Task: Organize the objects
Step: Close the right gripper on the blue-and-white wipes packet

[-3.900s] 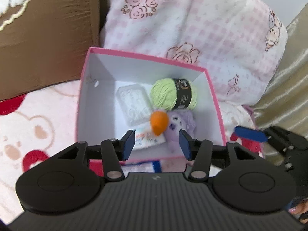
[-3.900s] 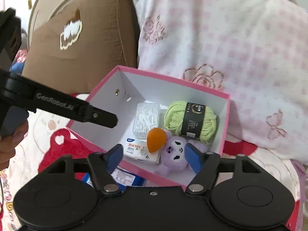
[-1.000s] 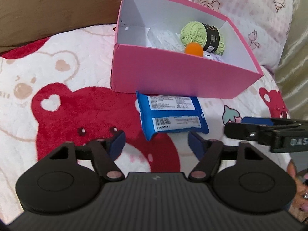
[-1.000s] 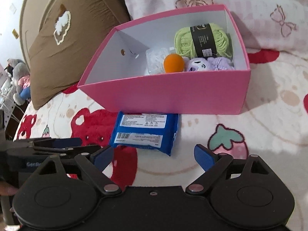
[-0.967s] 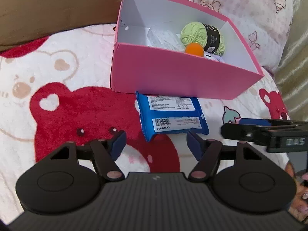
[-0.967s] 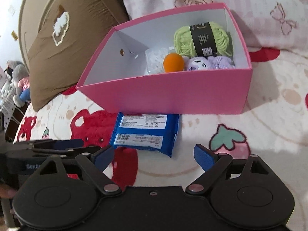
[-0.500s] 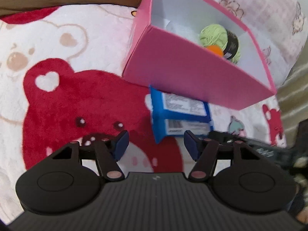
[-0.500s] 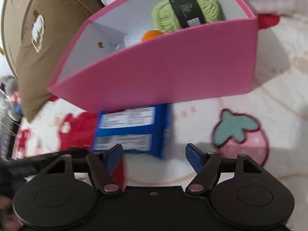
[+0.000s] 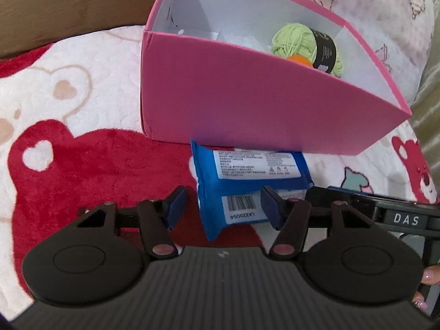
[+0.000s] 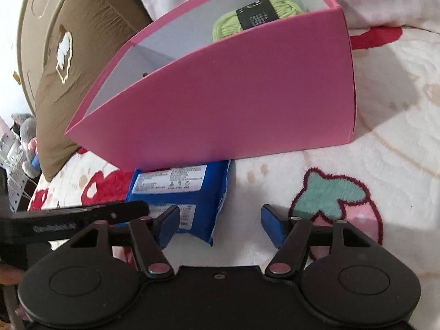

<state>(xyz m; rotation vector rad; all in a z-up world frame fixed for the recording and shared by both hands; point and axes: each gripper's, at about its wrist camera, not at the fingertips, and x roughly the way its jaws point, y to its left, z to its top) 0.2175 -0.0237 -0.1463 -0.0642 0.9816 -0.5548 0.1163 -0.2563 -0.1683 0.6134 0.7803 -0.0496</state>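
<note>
On bed, fleece blanket [image 9: 82,104] w/ red bear print, inventory as seen:

1. Pink box [image 9: 247,104], open top, at 12 o'clock from both grippers. Holds green yarn ball [image 9: 299,41] w/ black band and an orange item [image 9: 299,60], only part showing over the wall. Rest of contents hidden from this angle.
2. Blue packet [image 9: 247,189], flat on blanket, far edge touching or tucked just under box's near wall; can't tell which. White label side up. Long axis runs roughly 12-to-6 in left view, near corner pointing at 6.
3. Left gripper [image 9: 224,206]: fingers part open, packet's near end between them, nothing gripped; left pad stands clear of packet, right pad over or at its edge. Jaws have just been closing.
4. Right gripper [image 10: 220,221]: fingers about half open, empty. Packet lies at 11 o'clock from it, only its near corner by the left pad; right pad over bare blanket. Jaws have just been closing too.

Judgement: left hand is the better placed; packet sits centred in its gap, so a squeeze across the short side looks like next step, then lift into box.

Vs. a sec ago: both grippers lower and closer, packet then lay well ahead of fingertips; box fills more of each view; both openings narrower.
</note>
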